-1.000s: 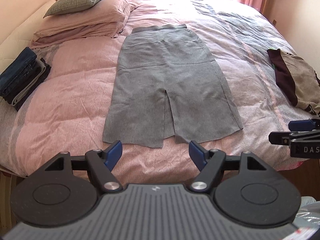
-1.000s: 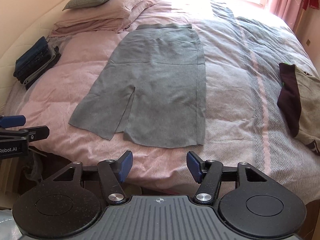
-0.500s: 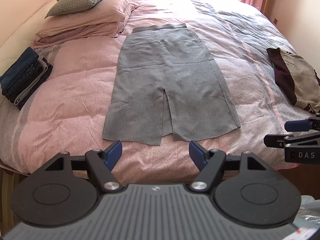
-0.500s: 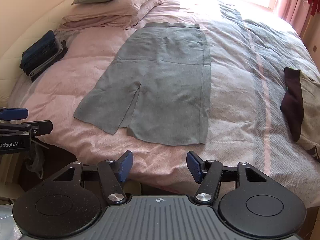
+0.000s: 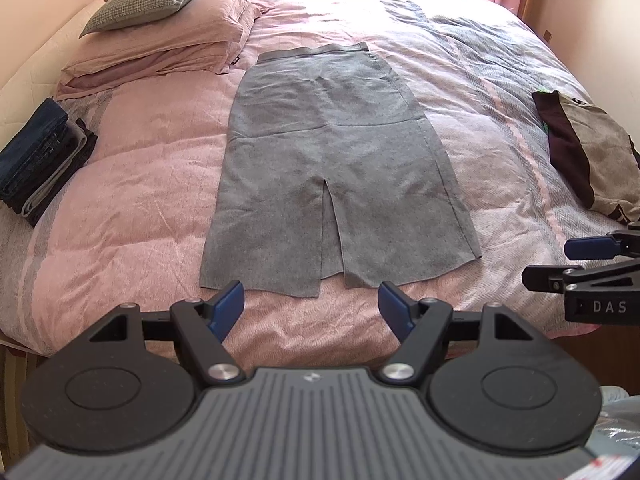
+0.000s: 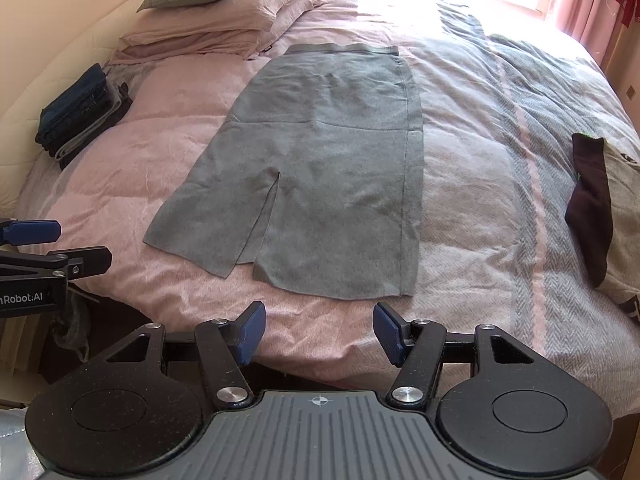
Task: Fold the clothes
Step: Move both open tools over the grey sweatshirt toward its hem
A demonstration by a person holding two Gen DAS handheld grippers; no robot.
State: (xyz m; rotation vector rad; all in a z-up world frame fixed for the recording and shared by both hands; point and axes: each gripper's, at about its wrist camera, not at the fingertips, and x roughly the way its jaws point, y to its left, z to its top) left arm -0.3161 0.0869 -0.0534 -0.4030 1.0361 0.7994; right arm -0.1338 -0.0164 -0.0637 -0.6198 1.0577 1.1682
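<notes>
A grey skirt [image 5: 332,160] [image 6: 320,160] lies flat on the pink bed, waistband far, slit hem near. My left gripper [image 5: 312,306] hovers open just short of the hem, its left blue pad close to the hem's left corner. My right gripper [image 6: 319,332] is open above the bed's near edge, a little short of the hem's right part. Each gripper also shows from the side in the other's view: the right gripper [image 5: 576,264] at the right edge, the left gripper [image 6: 48,246] at the left edge. Nothing is held.
A stack of folded dark jeans [image 5: 38,160] [image 6: 80,112] rests at the left. A brown and beige garment [image 5: 584,152] [image 6: 600,200] lies at the right. Pillows [image 5: 160,36] [image 6: 208,20] sit at the head. The bed's near edge [image 6: 320,364] drops to the floor.
Both grippers have moved forward toward the skirt's hem, which now appears closer. Both stay open, and the skirt has not moved.
</notes>
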